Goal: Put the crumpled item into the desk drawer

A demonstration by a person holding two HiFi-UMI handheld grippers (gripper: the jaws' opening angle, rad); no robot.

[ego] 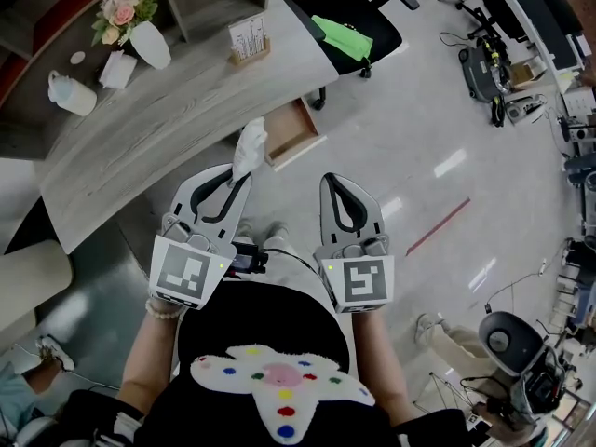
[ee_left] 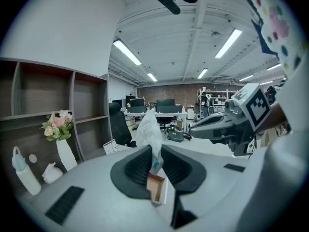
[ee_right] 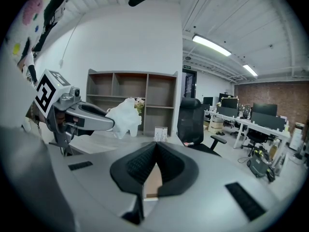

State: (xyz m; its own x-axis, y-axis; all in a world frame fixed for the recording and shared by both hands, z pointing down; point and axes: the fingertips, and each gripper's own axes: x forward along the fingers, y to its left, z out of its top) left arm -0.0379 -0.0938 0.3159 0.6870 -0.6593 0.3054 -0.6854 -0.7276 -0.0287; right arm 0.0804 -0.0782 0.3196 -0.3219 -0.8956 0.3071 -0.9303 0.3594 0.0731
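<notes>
A crumpled white paper [ego: 250, 147] sticks out from the tip of my left gripper [ego: 244, 177], whose jaws are shut on it. In the left gripper view the crumpled paper [ee_left: 149, 129] rises between the black pads. The open wooden desk drawer [ego: 291, 130] juts out from under the grey desk [ego: 168, 119], just beyond the paper. My right gripper [ego: 332, 182] hangs beside the left one, shut with nothing in it. In the right gripper view the left gripper and paper [ee_right: 124, 117] show at left.
On the desk stand a white vase of flowers [ego: 140, 26], a white bottle [ego: 71, 93], a tissue pack [ego: 118, 69] and a small card holder [ego: 249, 40]. A black office chair [ego: 349, 17] with a green cloth stands behind the desk end. Shiny floor [ego: 438, 156] spreads to the right.
</notes>
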